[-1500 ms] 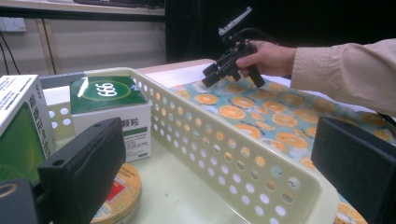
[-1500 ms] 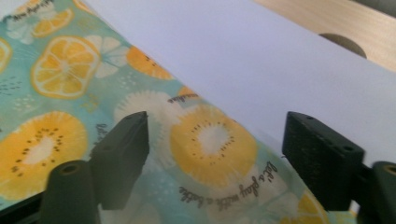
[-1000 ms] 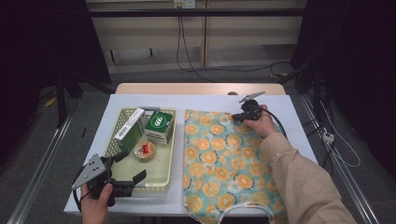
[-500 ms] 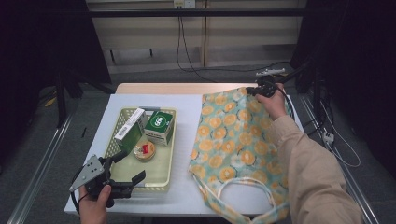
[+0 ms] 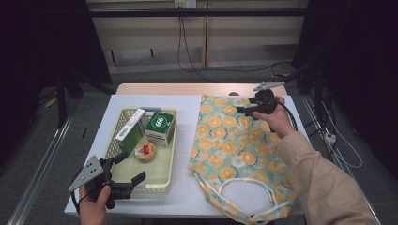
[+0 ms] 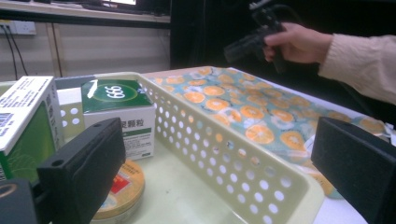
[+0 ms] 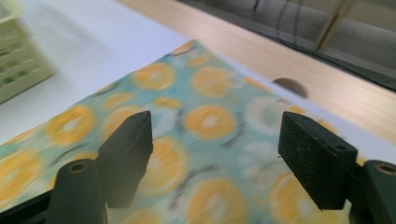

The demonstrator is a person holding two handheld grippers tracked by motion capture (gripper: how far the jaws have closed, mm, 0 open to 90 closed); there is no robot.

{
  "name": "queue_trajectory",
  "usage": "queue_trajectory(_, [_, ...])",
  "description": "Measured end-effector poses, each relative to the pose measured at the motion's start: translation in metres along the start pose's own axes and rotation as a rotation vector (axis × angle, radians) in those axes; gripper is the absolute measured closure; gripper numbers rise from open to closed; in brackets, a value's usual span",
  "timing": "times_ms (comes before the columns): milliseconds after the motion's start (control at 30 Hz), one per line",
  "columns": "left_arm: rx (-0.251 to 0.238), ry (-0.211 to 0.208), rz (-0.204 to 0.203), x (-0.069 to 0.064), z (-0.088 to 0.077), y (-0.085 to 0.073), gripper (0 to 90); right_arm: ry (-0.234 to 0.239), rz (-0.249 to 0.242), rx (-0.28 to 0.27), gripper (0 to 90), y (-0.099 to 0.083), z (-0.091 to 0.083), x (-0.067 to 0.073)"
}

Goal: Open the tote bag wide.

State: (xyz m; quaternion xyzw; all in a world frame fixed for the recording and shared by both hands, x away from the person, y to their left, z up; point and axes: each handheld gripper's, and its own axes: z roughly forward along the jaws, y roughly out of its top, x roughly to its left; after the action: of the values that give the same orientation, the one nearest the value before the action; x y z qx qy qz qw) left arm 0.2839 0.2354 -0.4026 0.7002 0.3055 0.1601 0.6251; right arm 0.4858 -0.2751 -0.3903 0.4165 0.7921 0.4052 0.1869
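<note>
A cloth bag (image 5: pixel 234 150) printed with orange slices lies flat on the right half of the white table, its handles (image 5: pixel 248 192) at the front edge. My right gripper (image 5: pixel 243 109) hovers over the bag's far edge (image 7: pixel 205 121). Its jaws (image 7: pixel 215 135) have just been opening; they stand open with nothing between them. My left gripper (image 5: pixel 130 167) rests open at the front of a pale green basket (image 5: pixel 173 140), and the basket wall (image 6: pixel 224 140) runs between its jaws (image 6: pixel 219 154). From there the other hand and gripper (image 6: pixel 247 42) show above the bag (image 6: pixel 261 112).
In the basket stand a green box marked 666 (image 5: pixel 159 125), a white and green carton (image 5: pixel 130 129) and a round tin (image 5: pixel 145 151). A wooden table strip (image 5: pixel 187 89) runs along the back. Cables and dark stands are on the floor around the table.
The right gripper had lifted the bag's far corner up and to the right. It has let go, and the bag lies flat again with the open gripper above it. The left gripper kept still.
</note>
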Motion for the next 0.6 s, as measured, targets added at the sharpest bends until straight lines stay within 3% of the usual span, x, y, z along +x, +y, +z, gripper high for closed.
queue_trajectory(67, [0.002, -0.001, 0.004, -0.001, 0.000, 0.000, 2.8, 0.023, -0.018, 0.009, 26.7, -0.009, -0.010, 0.016])
queue_trajectory(100, [0.001, 0.001, 0.003, -0.002, 0.000, 0.000, 2.8, 0.071, -0.026, 0.013, 29.4, -0.021, -0.020, 0.030])
queue_trajectory(200, [0.003, 0.001, 0.011, -0.004, 0.001, 0.002, 2.8, 0.105, -0.022, 0.022, 27.2, -0.033, -0.029, 0.042])
queue_trajectory(233, [0.004, -0.002, 0.017, -0.005, 0.002, 0.002, 2.8, 0.149, -0.041, 0.034, 30.4, -0.044, -0.037, 0.055])
queue_trajectory(267, [0.005, -0.001, 0.019, -0.006, 0.002, 0.002, 2.8, 0.149, -0.041, 0.034, 30.4, -0.044, -0.037, 0.055])
queue_trajectory(300, [0.006, 0.000, 0.023, -0.006, 0.003, 0.003, 2.8, 0.173, -0.048, 0.028, 29.5, -0.056, -0.045, 0.066])
queue_trajectory(400, [0.010, -0.002, 0.029, -0.008, 0.004, 0.003, 2.8, 0.200, -0.047, 0.026, 29.4, -0.067, -0.052, 0.077])
queue_trajectory(533, [0.016, -0.001, 0.033, -0.008, 0.006, 0.003, 2.8, 0.236, -0.092, 0.030, 30.2, -0.092, -0.063, 0.101])
queue_trajectory(600, [0.016, 0.002, 0.030, -0.007, 0.007, 0.003, 2.8, 0.253, -0.091, 0.039, 31.0, -0.096, -0.063, 0.104])
